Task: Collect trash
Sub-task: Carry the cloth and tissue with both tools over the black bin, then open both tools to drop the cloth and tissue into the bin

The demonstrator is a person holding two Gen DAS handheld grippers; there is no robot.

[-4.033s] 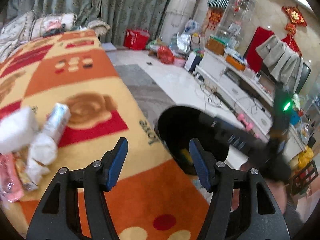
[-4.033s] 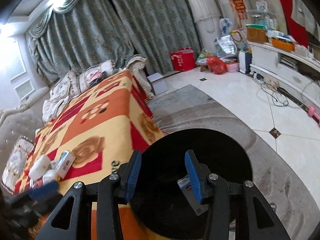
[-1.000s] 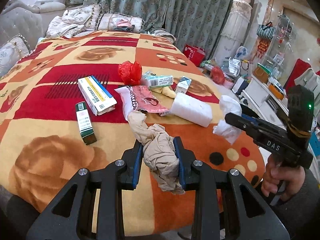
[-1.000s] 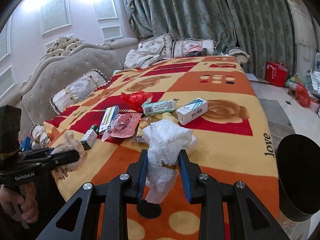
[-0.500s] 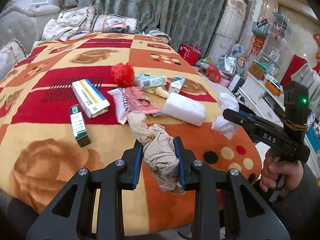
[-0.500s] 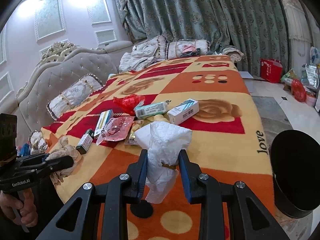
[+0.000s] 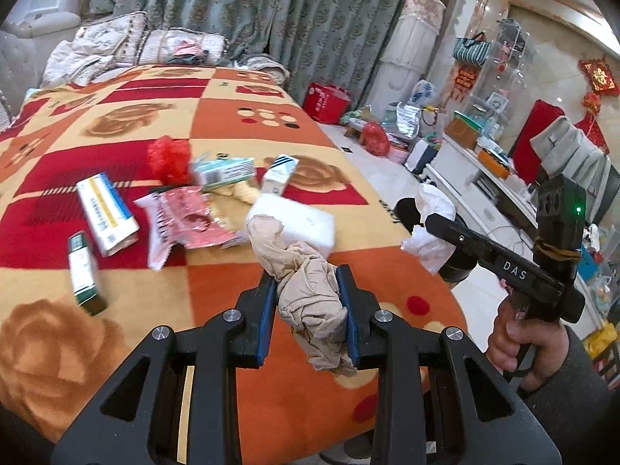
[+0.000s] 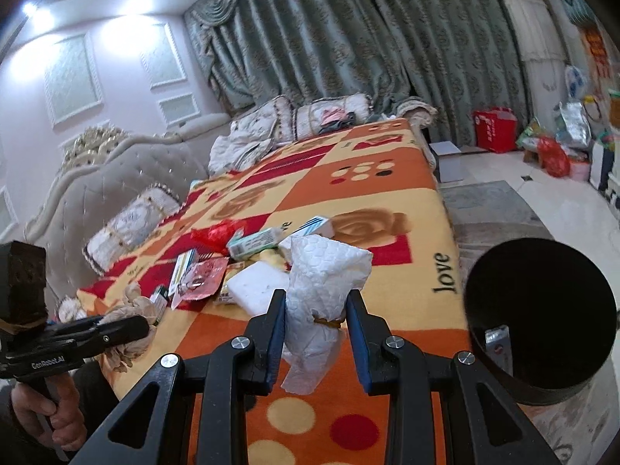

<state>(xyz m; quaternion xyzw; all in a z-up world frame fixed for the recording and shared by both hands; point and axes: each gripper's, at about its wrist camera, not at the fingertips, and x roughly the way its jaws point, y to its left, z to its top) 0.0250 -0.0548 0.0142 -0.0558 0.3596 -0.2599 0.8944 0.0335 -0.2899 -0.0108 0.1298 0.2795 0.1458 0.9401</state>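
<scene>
My left gripper (image 7: 306, 306) is shut on a crumpled beige rag (image 7: 306, 290) and holds it above the blanket's front edge. My right gripper (image 8: 316, 317) is shut on a wad of white tissue (image 8: 321, 290); it also shows in the left wrist view (image 7: 430, 228), at the right. The black trash bin (image 8: 542, 325) stands on the floor beside the bed, right of the right gripper, with some trash inside. On the orange and red blanket (image 7: 116, 124) lie more trash: boxes (image 7: 106, 213), a pink wrapper (image 7: 186, 221), a red bag (image 7: 168, 159) and a white block (image 7: 298, 221).
A grey padded headboard (image 8: 97, 190) and pillows (image 8: 128, 224) lie at the far side of the bed. Curtains (image 8: 348, 38) hang behind. A white cabinet (image 7: 484, 182) with clutter and bags (image 7: 376, 139) lines the tiled floor to the right.
Both grippers, each holding its trash, have swung to the right toward the bin. The trash pile has slid left in both views and the bin looms larger in the right wrist view.
</scene>
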